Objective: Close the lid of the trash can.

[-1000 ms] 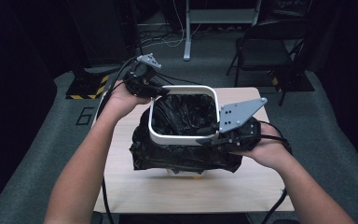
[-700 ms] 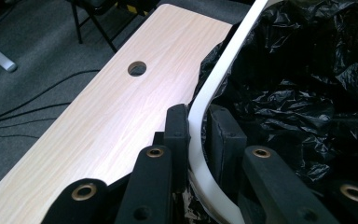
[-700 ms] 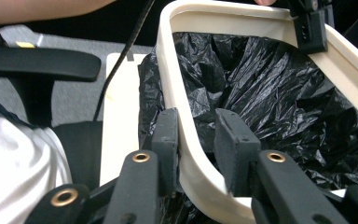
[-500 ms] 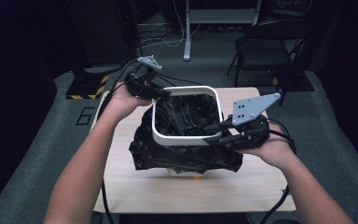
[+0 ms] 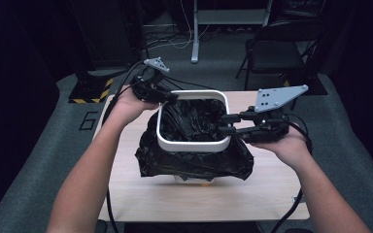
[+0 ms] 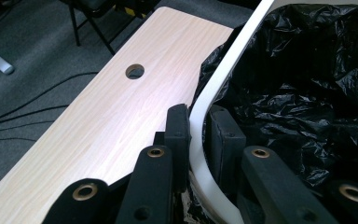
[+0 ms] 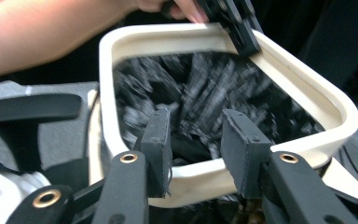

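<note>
Now both forearms reach in from the near side of the table (image 5: 141,204), one on each side of the white bin ring (image 5: 194,144). The ring sits on top of the black bag (image 5: 194,165) in the middle of the table. The left hand (image 5: 126,104) is bent inward at the far left corner, and the left gripper (image 6: 196,128) is squeezing the ring's edge. The right hand (image 5: 284,145) holds the right gripper (image 5: 227,124) flat, pointing left over the ring's right side. Its jaws have just been opening and stand apart, pinching nothing.
</note>
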`<action>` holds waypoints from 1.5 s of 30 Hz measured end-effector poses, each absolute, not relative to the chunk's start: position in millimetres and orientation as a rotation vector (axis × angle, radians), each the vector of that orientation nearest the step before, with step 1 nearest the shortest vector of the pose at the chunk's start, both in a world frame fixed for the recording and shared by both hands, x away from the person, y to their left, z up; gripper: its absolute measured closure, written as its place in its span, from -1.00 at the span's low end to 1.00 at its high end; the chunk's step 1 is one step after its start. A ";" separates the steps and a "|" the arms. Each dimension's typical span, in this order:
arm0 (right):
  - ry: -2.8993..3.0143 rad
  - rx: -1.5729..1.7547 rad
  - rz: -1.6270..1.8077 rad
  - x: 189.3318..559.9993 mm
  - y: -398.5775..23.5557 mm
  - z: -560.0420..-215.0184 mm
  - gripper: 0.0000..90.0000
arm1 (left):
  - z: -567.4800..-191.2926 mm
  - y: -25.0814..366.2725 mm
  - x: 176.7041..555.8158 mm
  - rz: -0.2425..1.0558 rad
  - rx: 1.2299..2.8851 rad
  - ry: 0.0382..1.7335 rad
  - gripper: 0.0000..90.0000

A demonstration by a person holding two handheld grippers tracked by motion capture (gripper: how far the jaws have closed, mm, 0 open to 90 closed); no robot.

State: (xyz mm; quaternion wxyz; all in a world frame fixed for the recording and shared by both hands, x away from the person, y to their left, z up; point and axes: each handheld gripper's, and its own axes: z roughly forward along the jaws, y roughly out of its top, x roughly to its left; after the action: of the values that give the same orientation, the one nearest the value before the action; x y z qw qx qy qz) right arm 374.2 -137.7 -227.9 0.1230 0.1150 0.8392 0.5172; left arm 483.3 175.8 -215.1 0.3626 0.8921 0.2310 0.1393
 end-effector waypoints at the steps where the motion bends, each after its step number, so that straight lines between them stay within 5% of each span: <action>1: 2.445 0.338 1.498 376.6 -136.6 -230.9 0.41 | -215.0 175.7 483.0 0.359 2.298 0.592 0.75; 28: 2.368 0.437 1.588 398.9 -137.4 -248.3 0.58 | -217.3 172.1 489.8 0.373 2.277 0.605 0.75; 45: 2.391 0.466 1.514 408.1 -129.2 -241.3 0.39 | -214.5 170.2 497.6 0.325 2.299 0.650 0.77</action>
State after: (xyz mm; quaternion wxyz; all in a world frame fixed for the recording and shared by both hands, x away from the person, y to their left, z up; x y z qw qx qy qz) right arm 408.1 -129.2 -241.3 0.1364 0.1611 0.8258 0.5230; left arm 497.6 170.2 -214.5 0.3574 0.8906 0.2517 0.1258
